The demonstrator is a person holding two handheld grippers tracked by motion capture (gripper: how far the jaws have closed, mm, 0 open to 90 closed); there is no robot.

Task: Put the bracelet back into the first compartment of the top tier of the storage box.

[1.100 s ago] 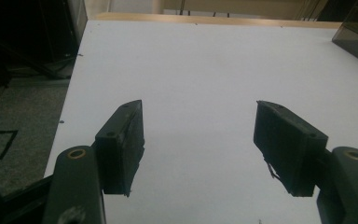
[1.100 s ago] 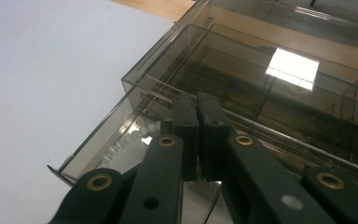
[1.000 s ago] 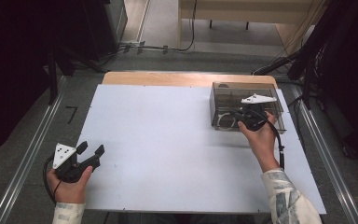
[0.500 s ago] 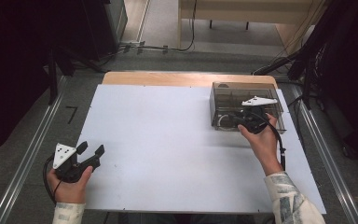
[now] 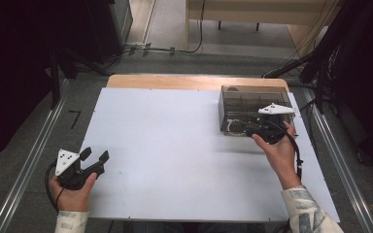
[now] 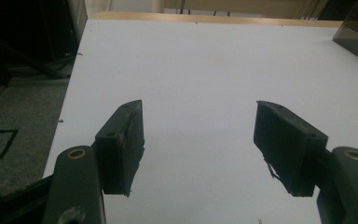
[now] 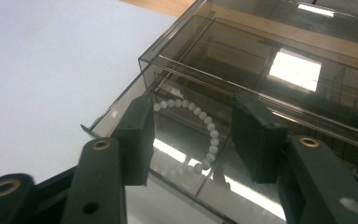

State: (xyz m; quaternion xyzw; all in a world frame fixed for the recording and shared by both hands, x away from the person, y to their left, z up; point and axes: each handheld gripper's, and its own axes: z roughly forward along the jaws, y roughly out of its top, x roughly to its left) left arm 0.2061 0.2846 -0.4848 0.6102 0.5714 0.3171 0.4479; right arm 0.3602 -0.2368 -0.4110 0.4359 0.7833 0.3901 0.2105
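Observation:
A smoky see-through box (image 5: 252,102) stands at the table's far right, with its low drawer (image 7: 177,163) drawn out toward me. In the drawer lies a white bead bracelet (image 7: 208,128), which the high view shows as a pale ring (image 5: 231,127). My right gripper (image 7: 191,140) hovers over the drawer at the box's front (image 5: 255,128). Its jaws have just been opening; the bracelet lies below the gap and neither pad touches it. At the near left corner my left gripper (image 5: 94,158) rests with its jaws wide apart (image 6: 198,140) and only bare table between them.
The white table top (image 5: 175,145) stretches between the two hands, with a wooden strip (image 5: 175,81) along its far edge. Metal rails (image 5: 24,170) run down both sides, and dark equipment and cables sit beyond the table.
The right hand has shifted very slightly at the front of the box. The left hand and its gripper have kept still.

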